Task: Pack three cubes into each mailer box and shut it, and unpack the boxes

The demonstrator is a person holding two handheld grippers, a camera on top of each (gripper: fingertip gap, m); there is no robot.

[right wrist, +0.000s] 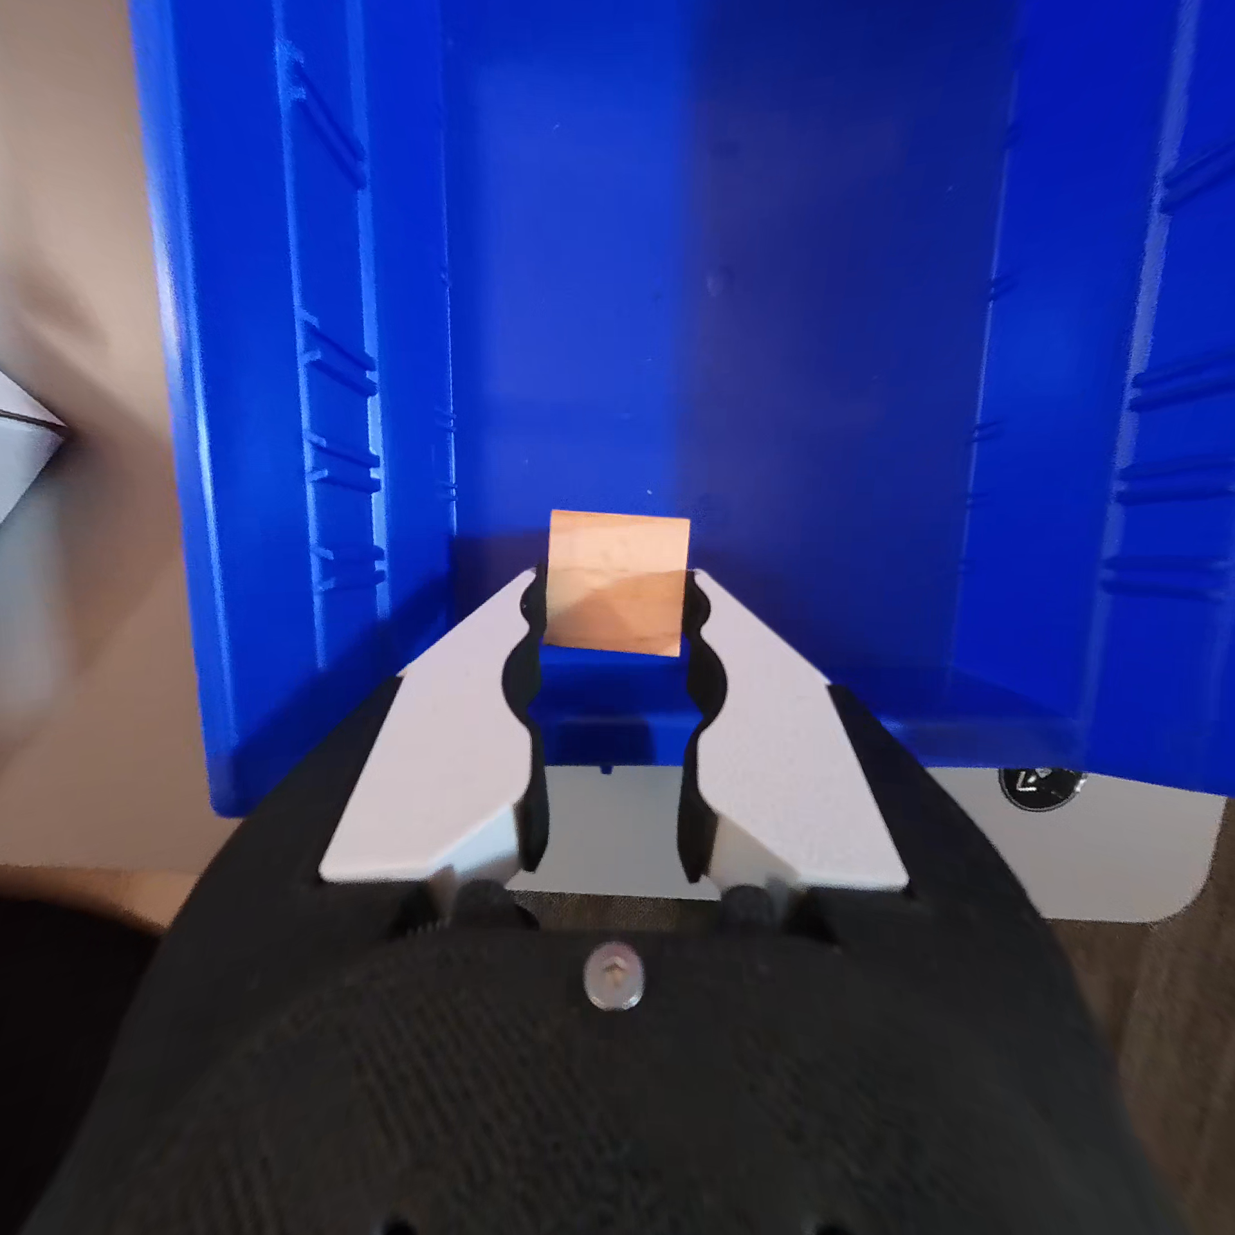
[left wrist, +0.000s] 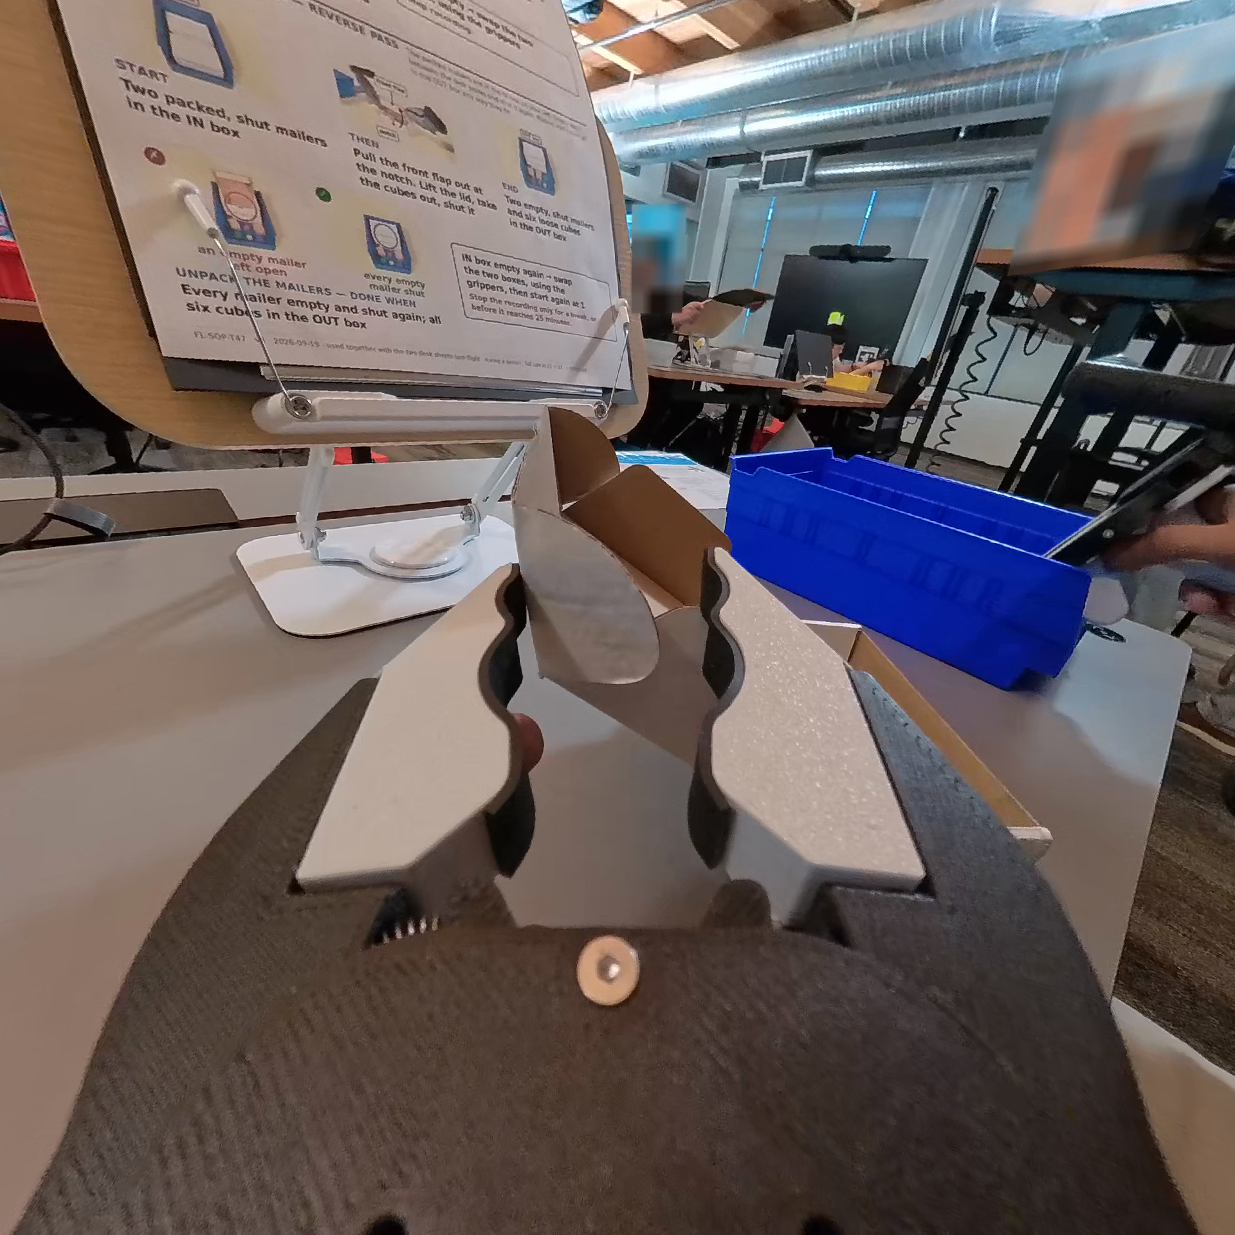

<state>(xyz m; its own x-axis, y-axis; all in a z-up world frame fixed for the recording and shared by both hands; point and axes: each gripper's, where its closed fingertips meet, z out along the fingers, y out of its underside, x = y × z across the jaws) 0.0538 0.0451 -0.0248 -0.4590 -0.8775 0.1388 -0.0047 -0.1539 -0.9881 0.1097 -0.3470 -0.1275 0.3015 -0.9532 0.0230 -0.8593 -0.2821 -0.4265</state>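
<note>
Right claw (right wrist: 615,608) grasps one wooden cube (right wrist: 616,580) at its fingertips, held inside the blue bin (right wrist: 835,301), near the bin's front wall. Bin floor ahead is bare; both side walls stand well apart from the fingers. Left claw (left wrist: 611,601) is released, jaws wide, with one open mailer box (left wrist: 641,534) between its tips, flaps raised, on the tabletop (left wrist: 133,668). One document stand (left wrist: 374,555) sits beside the box.

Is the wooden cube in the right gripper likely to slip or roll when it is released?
The wooden cube looks rigid with flat faces, so it probably will not roll. Only the fingertips pinch it, so it might slip. It seems light.
</note>
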